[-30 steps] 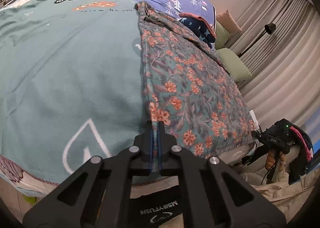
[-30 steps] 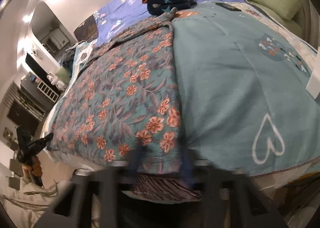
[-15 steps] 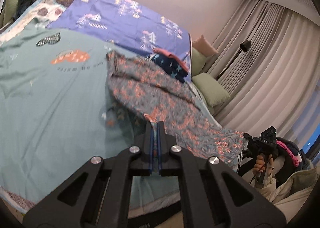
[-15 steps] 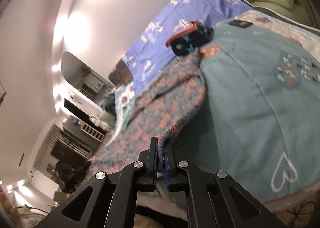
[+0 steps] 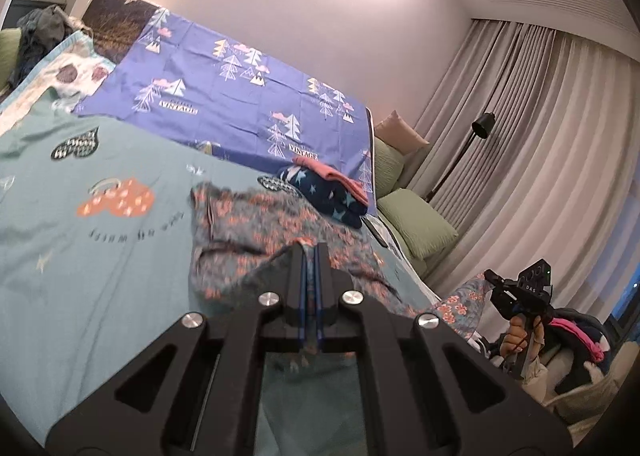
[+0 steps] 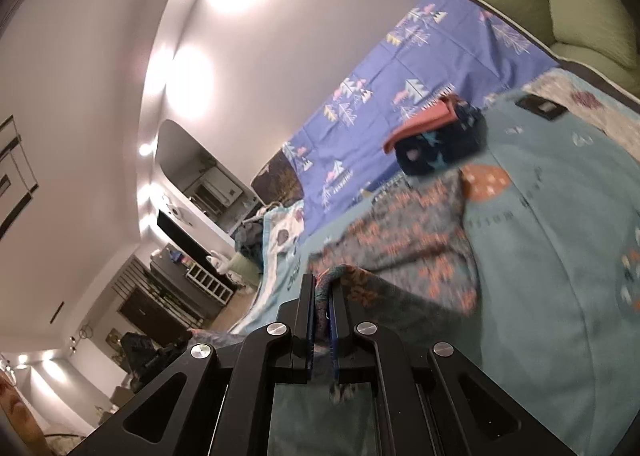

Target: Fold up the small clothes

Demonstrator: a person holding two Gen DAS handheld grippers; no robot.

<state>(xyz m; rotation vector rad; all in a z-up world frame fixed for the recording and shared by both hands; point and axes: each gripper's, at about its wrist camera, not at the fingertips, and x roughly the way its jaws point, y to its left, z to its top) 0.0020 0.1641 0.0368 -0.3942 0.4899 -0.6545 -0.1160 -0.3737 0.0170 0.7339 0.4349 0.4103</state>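
A bed is covered by a teal blanket printed with hearts and an orange cloud, and beyond it, toward the head of the bed, a purple sheet with pine-tree prints is spread. At the far left corner of the bed a heap of dark clothes is seen.

In the left wrist view, the floral garment, grey-teal with orange flowers, is spread over the right half of the blanket, its far end lying near the purple sheet. Its near edge is lifted off the blanket and pinched in the left gripper, whose jaws are pressed nearly together with only the thin cloth between them. Just beyond the garment's far end, at the boundary of blanket and sheet, a folded navy star-print piece is stacked with a pink folded piece on top. Green pillows are set along the right edge of the bed, with a black floor lamp and beige curtains behind them. At the lower right, the right gripper's body is seen held in a hand.

In the right wrist view, the right gripper is closed narrowly on another raised edge of the same floral garment, a fold of cloth bunched between its jaws. The rest is draped back over the blanket toward the navy stack.
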